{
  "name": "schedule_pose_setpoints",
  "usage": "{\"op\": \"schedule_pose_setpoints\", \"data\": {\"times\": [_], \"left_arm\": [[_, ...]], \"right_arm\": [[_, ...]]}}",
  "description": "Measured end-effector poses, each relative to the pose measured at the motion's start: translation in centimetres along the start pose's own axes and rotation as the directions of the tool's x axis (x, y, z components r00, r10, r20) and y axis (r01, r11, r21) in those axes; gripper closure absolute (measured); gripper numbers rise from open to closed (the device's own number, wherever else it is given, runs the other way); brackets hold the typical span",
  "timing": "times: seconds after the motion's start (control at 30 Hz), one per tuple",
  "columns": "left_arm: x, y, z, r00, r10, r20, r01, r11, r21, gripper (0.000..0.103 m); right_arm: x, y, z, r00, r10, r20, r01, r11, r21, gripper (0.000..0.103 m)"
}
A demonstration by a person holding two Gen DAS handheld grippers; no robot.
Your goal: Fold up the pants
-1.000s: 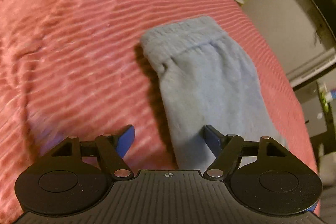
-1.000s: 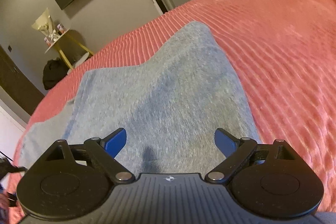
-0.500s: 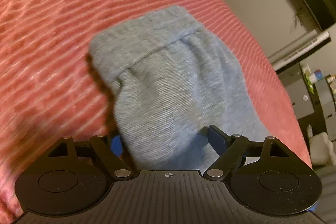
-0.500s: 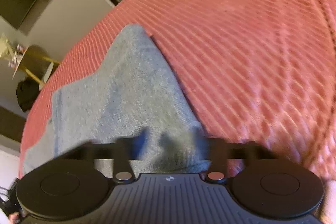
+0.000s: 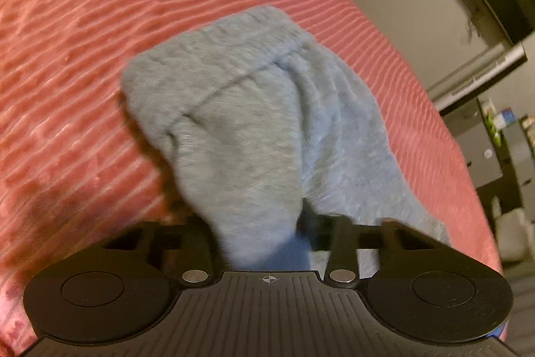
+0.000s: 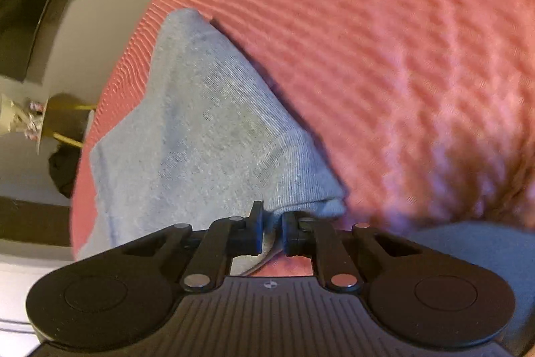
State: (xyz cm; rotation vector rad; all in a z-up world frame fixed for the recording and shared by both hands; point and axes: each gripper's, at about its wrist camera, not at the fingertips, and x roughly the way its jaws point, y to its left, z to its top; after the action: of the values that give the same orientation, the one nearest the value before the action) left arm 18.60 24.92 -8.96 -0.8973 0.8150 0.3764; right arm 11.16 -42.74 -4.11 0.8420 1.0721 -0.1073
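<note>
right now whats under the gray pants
The gray pants lie on a coral ribbed bedspread, which shows on every side of them. Whatever lies directly beneath the fabric is covered, so nothing else can be confirmed there.

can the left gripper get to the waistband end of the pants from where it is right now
Probably yes. The waistband lies flat on the red bedspread ahead of the left gripper with nothing on it. But the jaws are closing on the near pants fabric, which they would have to release first.
</note>
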Motion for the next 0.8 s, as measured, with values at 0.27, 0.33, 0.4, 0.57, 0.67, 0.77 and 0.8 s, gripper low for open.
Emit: {"op": "schedule_pose_setpoints", "data": {"times": [0.27, 0.33, 0.4, 0.57, 0.67, 0.77, 0.8], "left_arm": [[-1.2, 1.1, -0.1, 0.996, -0.081, 0.031, 0.081, 0.997, -0.004, 0.079], [-0.4, 1.3, -0.1, 0.999, -0.041, 0.015, 0.041, 0.999, 0.003, 0.064], [0.0, 1.7, 0.0, 0.999, -0.034, 0.023, 0.035, 0.999, -0.032, 0.047], [1.3, 3.5, 1.6, 0.993, -0.115, 0.032, 0.119, 0.955, -0.273, 0.027], [1.9, 4.8, 2.6, 0.992, -0.122, 0.033, 0.124, 0.891, -0.437, 0.052], [1.4, 4.4, 3.3, 0.994, -0.108, 0.025, 0.110, 0.912, -0.395, 0.080], [0.6, 3.8, 3.4, 0.994, -0.101, 0.047, 0.111, 0.938, -0.328, 0.082]], "right_arm": [[-1.7, 2.3, -0.7, 0.985, -0.154, 0.076, 0.169, 0.952, -0.256, 0.090], [-1.9, 2.8, -1.1, 0.983, -0.173, 0.063, 0.183, 0.941, -0.285, 0.083], [-2.7, 3.1, -1.1, 0.978, -0.192, 0.081, 0.208, 0.921, -0.331, 0.074], [-6.0, 5.7, -1.7, 0.949, -0.218, 0.229, 0.300, 0.847, -0.438, 0.035], [-6.8, 6.6, -1.8, 0.946, -0.180, 0.269, 0.292, 0.832, -0.472, 0.019], [-6.5, 7.4, -2.3, 0.947, -0.138, 0.289, 0.271, 0.824, -0.498, 0.018], [-6.2, 7.5, -2.3, 0.951, -0.132, 0.278, 0.261, 0.823, -0.504, 0.018]]}}
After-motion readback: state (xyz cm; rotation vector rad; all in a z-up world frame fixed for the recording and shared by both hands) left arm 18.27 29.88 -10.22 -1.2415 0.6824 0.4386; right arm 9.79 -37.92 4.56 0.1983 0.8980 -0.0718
